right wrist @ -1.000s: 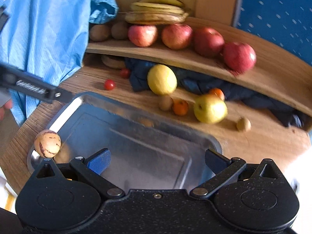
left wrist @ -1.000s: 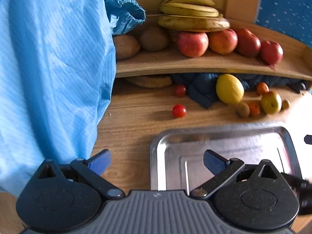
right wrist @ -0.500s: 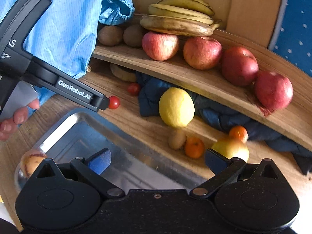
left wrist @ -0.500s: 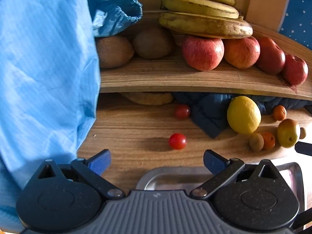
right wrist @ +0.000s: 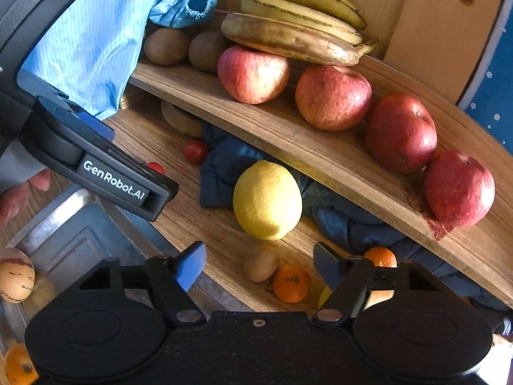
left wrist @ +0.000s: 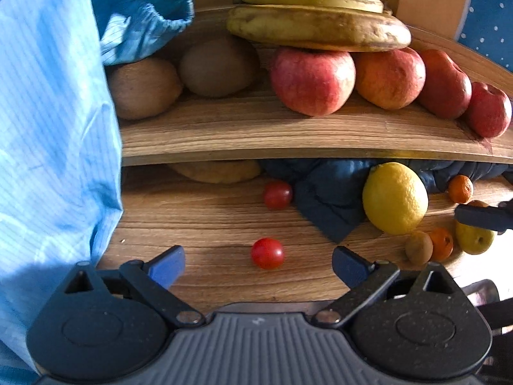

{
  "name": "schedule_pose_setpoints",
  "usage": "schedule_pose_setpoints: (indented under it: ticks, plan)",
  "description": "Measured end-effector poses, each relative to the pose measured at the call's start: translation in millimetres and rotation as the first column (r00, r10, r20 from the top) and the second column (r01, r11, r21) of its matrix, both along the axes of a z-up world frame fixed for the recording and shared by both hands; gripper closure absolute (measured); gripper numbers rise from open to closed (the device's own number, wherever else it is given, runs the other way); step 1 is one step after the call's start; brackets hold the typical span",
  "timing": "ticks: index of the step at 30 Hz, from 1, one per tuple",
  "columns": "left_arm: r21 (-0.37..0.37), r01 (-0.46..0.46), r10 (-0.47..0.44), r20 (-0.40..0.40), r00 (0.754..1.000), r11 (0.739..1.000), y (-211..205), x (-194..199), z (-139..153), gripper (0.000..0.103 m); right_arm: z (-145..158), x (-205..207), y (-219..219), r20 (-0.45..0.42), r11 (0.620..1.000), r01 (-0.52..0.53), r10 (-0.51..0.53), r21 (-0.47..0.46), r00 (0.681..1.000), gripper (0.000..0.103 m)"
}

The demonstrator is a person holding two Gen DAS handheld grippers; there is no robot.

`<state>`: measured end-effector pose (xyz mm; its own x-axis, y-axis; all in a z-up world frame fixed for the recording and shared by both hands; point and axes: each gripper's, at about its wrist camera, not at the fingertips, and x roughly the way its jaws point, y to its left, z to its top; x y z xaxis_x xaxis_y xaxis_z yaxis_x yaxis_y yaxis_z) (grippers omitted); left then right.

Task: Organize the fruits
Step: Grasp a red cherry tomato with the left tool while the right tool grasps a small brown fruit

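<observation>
A red cherry tomato lies on the wooden tabletop between the fingers of my left gripper. Its jaws are closing but still wide, and the pads are clear of the tomato. A second tomato sits further back by a dark blue cloth. My right gripper hovers over a small kiwi and a mandarin. Its jaws are closing around them without touching. A lemon lies just beyond.
A curved wooden shelf carries bananas, several apples and two kiwis. A light blue garment hangs at the left. A metal tray at the lower left holds a striped round fruit.
Both grippers have moved forward and down toward the fruit under the shelf. The tray has slid out of the left wrist view. The right jaws have narrowed.
</observation>
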<state>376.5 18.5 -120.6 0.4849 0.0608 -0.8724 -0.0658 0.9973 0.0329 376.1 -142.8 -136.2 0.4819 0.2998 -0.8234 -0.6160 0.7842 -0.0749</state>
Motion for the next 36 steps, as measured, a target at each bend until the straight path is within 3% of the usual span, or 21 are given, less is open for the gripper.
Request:
schedule_pose_setpoints:
  ticks: [4, 11, 15, 22, 27, 36]
  plan:
    - [-0.002, 0.012, -0.012, 0.006, 1.0, 1.0, -5.7, 4.5, -4.3, 0.015, -2.8, 0.7, 3.0, -0.003, 1.0, -0.016, 0.016, -0.013, 1.0, 0.049]
    - [-0.029, 0.022, -0.021, 0.016, 1.0, 0.999, -10.8, 8.4, -7.8, 0.033, -8.3, 3.4, 4.5, -0.022, 1.0, -0.017, 0.017, -0.019, 1.0, 0.061]
    - [-0.05, 0.017, -0.016, 0.006, 1.0, 0.999, -13.2, 11.6, -13.5, 0.044, -10.3, 4.4, 5.0, -0.023, 1.0, -0.015, 0.014, -0.022, 1.0, 0.062]
    - [-0.05, 0.005, -0.004, 0.004, 1.0, 0.999, -13.5, 14.1, -19.9, 0.05, -12.2, 5.9, 7.8, -0.018, 0.999, -0.016, 0.015, -0.032, 1.0, 0.064]
    - [-0.054, -0.005, 0.005, 0.01, 1.0, 0.999, -7.6, 7.5, -16.6, 0.061, -12.8, 4.7, 11.1, -0.006, 0.998, -0.021, 0.02, -0.054, 1.0, 0.066]
    - [-0.063, 0.028, -0.027, 0.012, 1.0, 0.998, -11.8, 2.9, -13.8, 0.064, -14.5, 3.0, 12.4, 0.009, 0.996, -0.045, 0.046, -0.082, 0.999, 0.068]
